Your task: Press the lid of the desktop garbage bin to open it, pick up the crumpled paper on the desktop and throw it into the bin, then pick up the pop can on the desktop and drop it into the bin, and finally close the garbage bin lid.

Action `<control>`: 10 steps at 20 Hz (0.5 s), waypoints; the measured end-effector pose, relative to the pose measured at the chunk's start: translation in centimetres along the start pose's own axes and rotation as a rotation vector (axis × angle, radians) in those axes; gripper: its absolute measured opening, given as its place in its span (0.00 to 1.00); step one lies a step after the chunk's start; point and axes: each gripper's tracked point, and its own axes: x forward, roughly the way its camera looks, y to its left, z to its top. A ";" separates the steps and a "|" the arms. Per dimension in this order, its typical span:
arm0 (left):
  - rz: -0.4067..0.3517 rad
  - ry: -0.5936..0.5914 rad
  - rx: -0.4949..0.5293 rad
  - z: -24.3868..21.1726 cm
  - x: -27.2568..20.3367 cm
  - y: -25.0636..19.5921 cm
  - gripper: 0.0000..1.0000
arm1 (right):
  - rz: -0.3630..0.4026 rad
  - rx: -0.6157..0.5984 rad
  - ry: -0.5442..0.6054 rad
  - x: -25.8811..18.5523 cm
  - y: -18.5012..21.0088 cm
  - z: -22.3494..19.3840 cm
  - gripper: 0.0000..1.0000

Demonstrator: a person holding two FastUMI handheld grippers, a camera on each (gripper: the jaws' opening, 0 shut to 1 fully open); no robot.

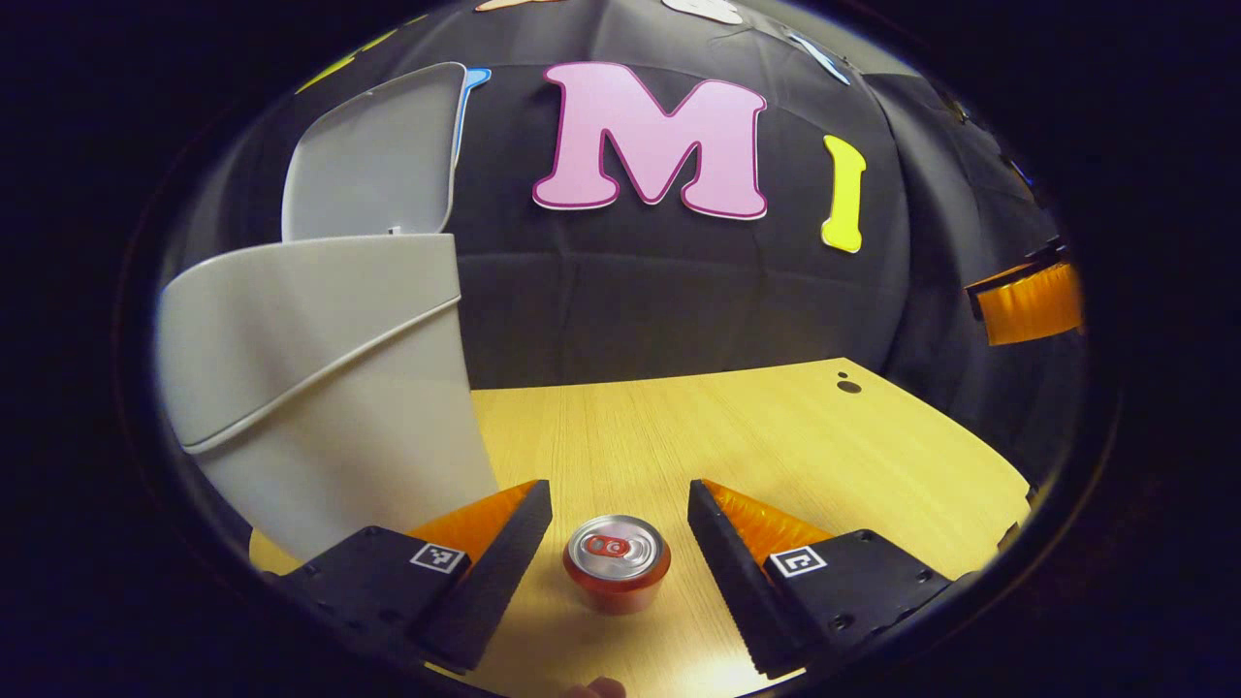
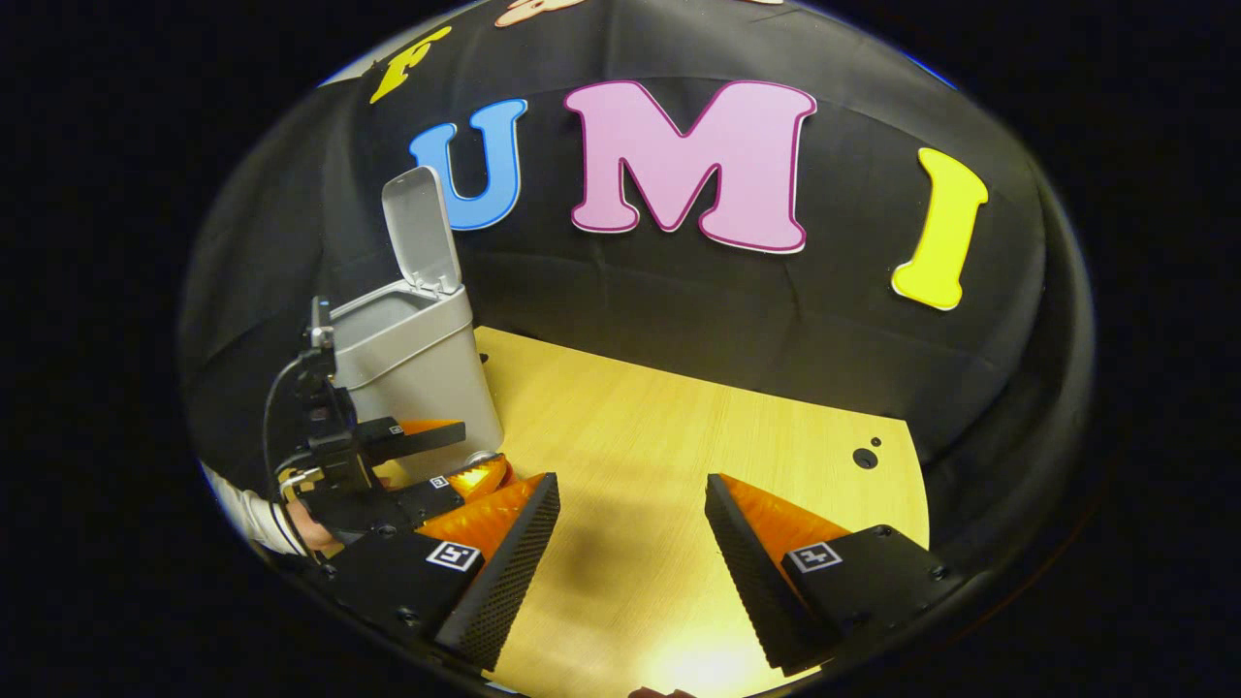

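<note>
Left gripper view: pop can point(image 1: 617, 562) — upright on the wooden desktop point(image 1: 737, 436), top with pull tab facing up, sitting between the two fingers of the left gripper point(image 1: 620, 519), nearer their base than their tips; fingers spread wide, released, a gap of bare wood on either side of the can, neither finger touching it. Garbage bin point(image 1: 320, 388) — grey, standing on the desktop just left of the left finger, very close to the camera; its lid point(image 1: 373, 155) is raised, standing upright behind the opening. Desktop — pale wood grain, with a small dark round hole point(image 1: 848, 387) near its far right corner. Far right of this view: part of the other gripper, seen edge-on before the black cloth wall point(image 1: 679, 301). Right gripper view: right gripper point(image 2: 631, 504) — fingers wide apart, released, nothing between them but bare desktop point(image 2: 679, 436). Left gripper point(image 2: 456, 456) — seen at lower left from the side, low over the desk beside the base of the garbage bin point(image 2: 417, 368); a hand and pale sleeve point(image 2: 257, 514) hold it, with a cable running from its body. Lid point(image 2: 422, 228) — open, tilted back from the bin's rim. Whether the crumpled paper lies inside the bin cannot be told.
</note>
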 end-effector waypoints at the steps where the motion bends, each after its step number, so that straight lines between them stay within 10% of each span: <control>1: -0.003 0.010 -0.003 -0.4 0.6 -0.1 0.98 | -0.007 0.000 0.003 -0.1 -0.4 -0.3 0.98; 10: -0.008 0.162 -0.001 -6.3 3.1 -0.5 0.99 | -0.046 0.028 0.058 0.1 -2.4 -3.0 0.98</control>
